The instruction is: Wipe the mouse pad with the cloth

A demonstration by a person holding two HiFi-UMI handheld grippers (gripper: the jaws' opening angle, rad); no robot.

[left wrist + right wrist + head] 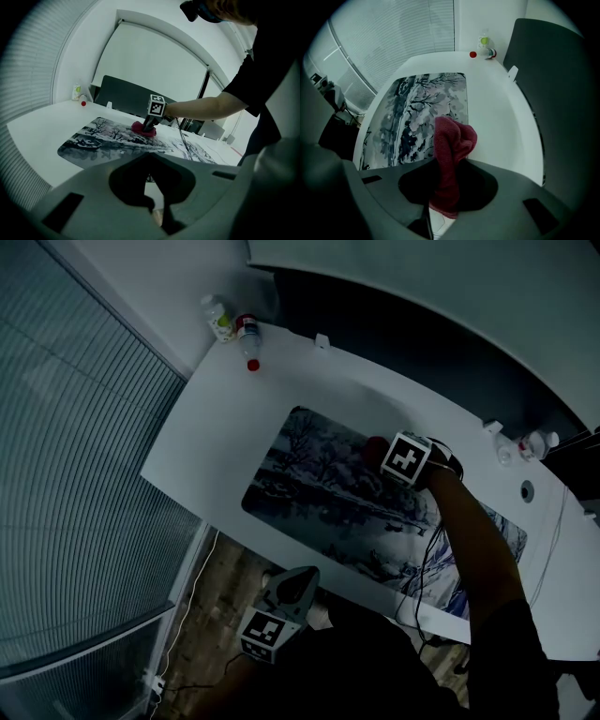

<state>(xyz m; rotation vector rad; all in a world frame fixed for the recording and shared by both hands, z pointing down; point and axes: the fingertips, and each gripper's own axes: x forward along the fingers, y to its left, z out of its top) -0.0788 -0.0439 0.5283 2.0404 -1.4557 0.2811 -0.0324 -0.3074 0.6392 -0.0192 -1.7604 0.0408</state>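
Note:
A long mouse pad (319,507) with a black-and-white winter tree print lies on the white table (225,427). My right gripper (389,460) is shut on a dark red cloth (375,448) and presses it onto the pad near its far edge. In the right gripper view the cloth (452,140) bunches out of the jaws over the pad (417,108). My left gripper (298,583) hangs shut and holding nothing, off the table's near edge over the floor. The left gripper view shows the cloth (143,130) under the right gripper (149,123).
Two small bottles (230,324) and a red cap (253,364) stand at the table's far left corner. A dark panel (403,334) runs along the back. A cable (429,559) trails across the pad's right part. Window blinds (75,474) fill the left.

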